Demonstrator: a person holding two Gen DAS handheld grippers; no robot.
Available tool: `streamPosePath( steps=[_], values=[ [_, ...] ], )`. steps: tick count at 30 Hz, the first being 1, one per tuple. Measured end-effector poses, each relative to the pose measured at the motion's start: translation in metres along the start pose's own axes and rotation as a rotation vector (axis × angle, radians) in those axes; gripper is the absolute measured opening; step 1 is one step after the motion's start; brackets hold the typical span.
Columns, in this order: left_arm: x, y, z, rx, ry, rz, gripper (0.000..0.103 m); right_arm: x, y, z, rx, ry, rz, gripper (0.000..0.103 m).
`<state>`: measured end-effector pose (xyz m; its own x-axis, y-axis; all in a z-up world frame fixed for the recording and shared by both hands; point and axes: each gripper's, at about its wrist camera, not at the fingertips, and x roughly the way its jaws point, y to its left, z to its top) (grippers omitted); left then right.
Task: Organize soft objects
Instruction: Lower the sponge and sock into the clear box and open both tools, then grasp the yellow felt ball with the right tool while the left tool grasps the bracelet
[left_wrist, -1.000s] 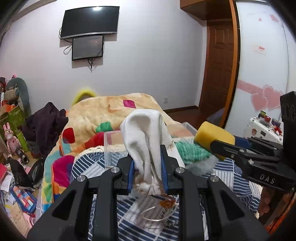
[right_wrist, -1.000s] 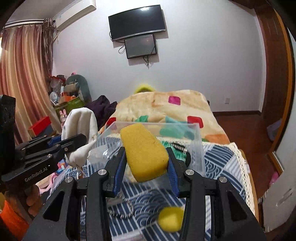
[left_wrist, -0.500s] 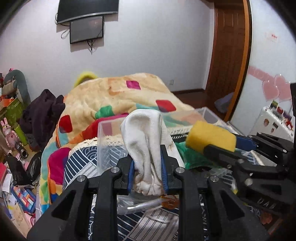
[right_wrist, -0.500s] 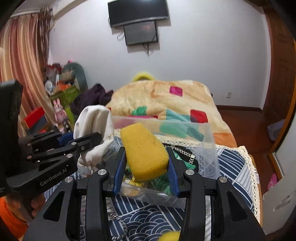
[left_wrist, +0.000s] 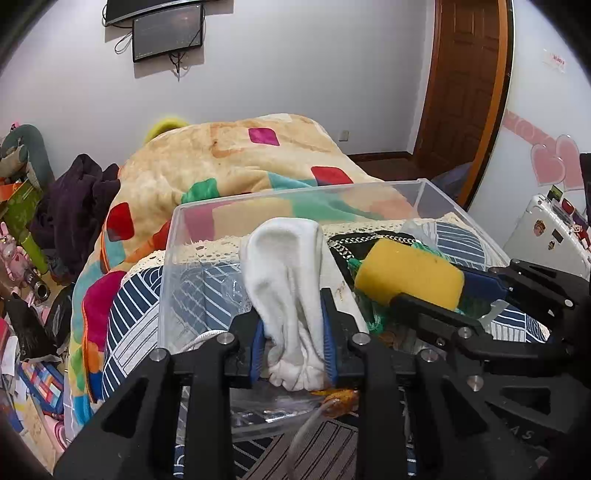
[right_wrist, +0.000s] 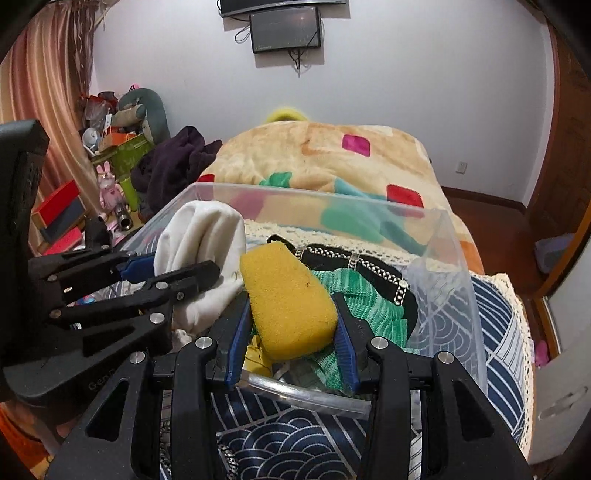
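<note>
My left gripper (left_wrist: 293, 345) is shut on a white sock (left_wrist: 291, 280) and holds it over the near left part of a clear plastic bin (left_wrist: 295, 192). My right gripper (right_wrist: 291, 341) is shut on a yellow sponge (right_wrist: 286, 299) and holds it over the same bin (right_wrist: 458, 266). The sponge (left_wrist: 408, 273) and right gripper (left_wrist: 443, 295) also show in the left wrist view, right of the sock. The sock (right_wrist: 201, 251) and left gripper (right_wrist: 173, 275) show at left in the right wrist view. Inside the bin lie a green knitted cloth (right_wrist: 365, 299) and a black item with a silver chain (right_wrist: 354, 260).
The bin stands on a blue patterned cloth with a lace edge (right_wrist: 498, 332) on a bed. A colourful blanket (left_wrist: 236, 155) is heaped behind it. A dark garment (left_wrist: 74, 206) and toys (right_wrist: 110, 188) crowd the left side. A wooden door (left_wrist: 465, 81) is at back right.
Both grippers have moved forward and down over the bin, which now fills more of each view. The sock and sponge stay held.
</note>
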<state>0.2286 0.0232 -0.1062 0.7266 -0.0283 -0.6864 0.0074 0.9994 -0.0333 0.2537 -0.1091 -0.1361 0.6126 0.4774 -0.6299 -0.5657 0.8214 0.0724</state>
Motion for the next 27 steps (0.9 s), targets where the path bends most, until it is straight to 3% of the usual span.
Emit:
streamPosePath(
  steps=[3, 5, 7, 12, 22, 25, 27],
  values=[
    [-0.004, 0.002, -0.002, -0.003, 0.009, -0.010, 0.031, -0.002, -0.004, 0.001, 0.022, 0.021, 0.027, 0.044],
    [-0.009, 0.002, -0.003, -0.003, 0.006, -0.015, 0.032, -0.003, -0.006, 0.002, 0.027, 0.022, 0.027, 0.055],
    [-0.013, 0.004, -0.004, -0.004, -0.001, -0.015, 0.034, -0.009, -0.007, -0.001, 0.026, 0.011, 0.023, 0.060],
    [-0.035, 0.003, -0.004, -0.005, -0.034, -0.042, 0.037, -0.021, -0.002, -0.001, 0.000, -0.016, 0.004, 0.060],
    [-0.092, -0.001, -0.009, -0.005, -0.150, -0.057, 0.064, -0.072, 0.001, 0.004, -0.035, -0.154, -0.036, 0.068],
    [-0.100, -0.003, -0.017, -0.010, -0.159, -0.067, 0.072, -0.083, 0.000, -0.002, -0.035, -0.186, -0.034, 0.082],
    [-0.102, -0.004, -0.024, -0.010, -0.158, -0.058, 0.077, -0.088, -0.002, -0.010, -0.037, -0.198, -0.067, 0.082]
  ],
)
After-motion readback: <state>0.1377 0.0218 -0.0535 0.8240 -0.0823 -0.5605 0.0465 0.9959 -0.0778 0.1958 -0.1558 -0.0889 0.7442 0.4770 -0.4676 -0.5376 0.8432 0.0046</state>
